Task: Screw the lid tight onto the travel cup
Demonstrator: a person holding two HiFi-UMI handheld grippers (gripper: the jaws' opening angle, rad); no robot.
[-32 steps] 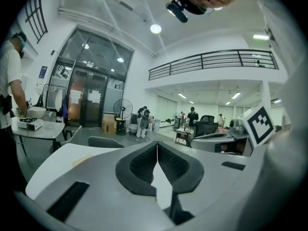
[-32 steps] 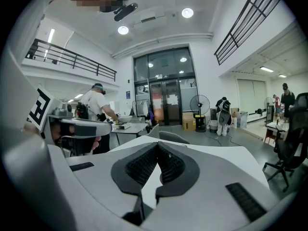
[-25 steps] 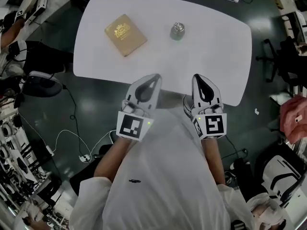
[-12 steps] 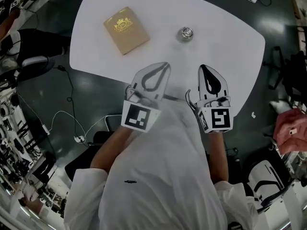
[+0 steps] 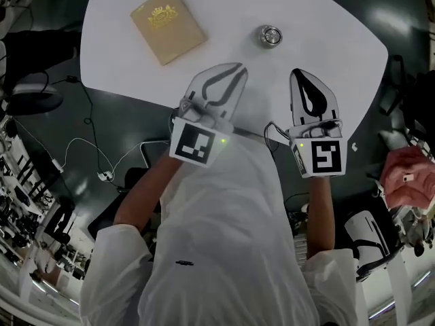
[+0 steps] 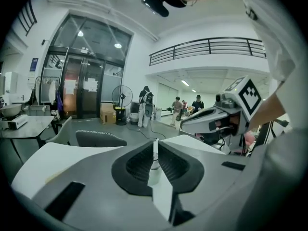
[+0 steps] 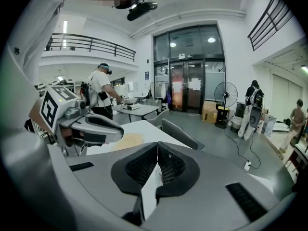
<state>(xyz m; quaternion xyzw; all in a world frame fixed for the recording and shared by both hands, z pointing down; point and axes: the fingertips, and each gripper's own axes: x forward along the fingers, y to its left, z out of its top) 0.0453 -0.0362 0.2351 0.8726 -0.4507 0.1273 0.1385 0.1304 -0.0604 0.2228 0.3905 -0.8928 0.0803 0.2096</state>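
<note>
A small metal travel cup [image 5: 270, 35] with its lid on top stands on the white table [image 5: 326, 32], right of centre. My left gripper [image 5: 237, 67] hovers over the table's near edge, shut and empty, its tip short of the cup and to its left. My right gripper [image 5: 300, 73] is beside it, also shut with nothing in it, its tip just near and right of the cup. In the left gripper view the jaws [image 6: 155, 141] meet in a closed line. The right gripper view shows the same closed jaws [image 7: 157, 146].
A tan box with a gold emblem [image 5: 166, 22] lies on the table's left part and shows in the right gripper view [image 7: 126, 140]. Cables [image 5: 102, 172] run over the dark floor. Chairs [image 7: 180, 131], a standing fan [image 7: 224, 95] and several people stand around the hall.
Both grippers have moved forward from the table's near edge to over its surface, closer to the cup. The head view has shifted. Both stay shut.
</note>
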